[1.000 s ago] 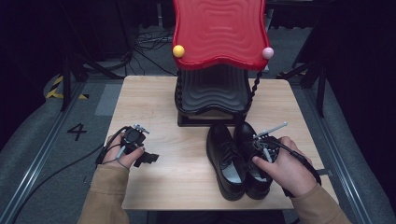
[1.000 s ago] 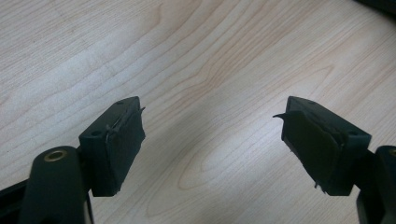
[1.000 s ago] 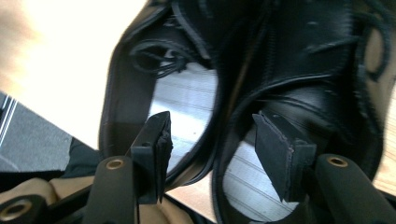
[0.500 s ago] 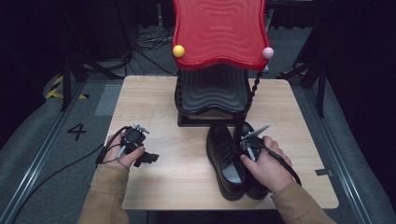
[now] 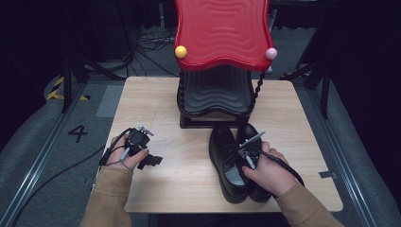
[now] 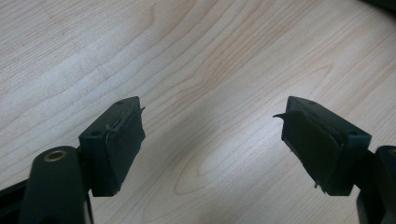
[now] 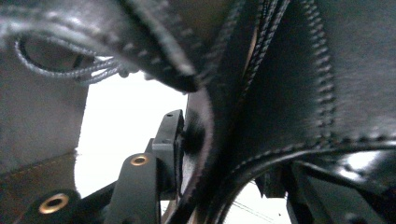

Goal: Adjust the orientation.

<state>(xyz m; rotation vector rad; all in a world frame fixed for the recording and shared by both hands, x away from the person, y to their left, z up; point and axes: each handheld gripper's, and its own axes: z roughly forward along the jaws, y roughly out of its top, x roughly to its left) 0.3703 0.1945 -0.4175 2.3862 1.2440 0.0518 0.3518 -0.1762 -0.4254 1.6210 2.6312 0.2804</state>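
Right hand-held gripper (image 5: 247, 152) is down on the pair of black shoes (image 5: 239, 163), which stand side by side at about 4 o'clock on the surface (image 5: 189, 179), just in front of the black and red rack (image 5: 215, 101). In the right gripper view one jaw sits inside a shoe and the other outside, with the leather side wall (image 7: 219, 140) between them. The inner pad touches the leather; the outer pad is hidden, so a firm clamp cannot be confirmed. The jaws have just been closing, then easing apart a little, with the leather between them.

Step in hand, as judged: taking hold of a shoe by its collar. The next move calls for closing fully on the wall, then a straight lift that keeps the neighbouring shoe undisturbed.

Shoe long axes run 12 to 6 o'clock, toes toward 12 at the rack, heels toward the person.

Left hand-held gripper (image 5: 150, 160) rests at 8 o'clock on the surface, jaws well apart with nothing between them.
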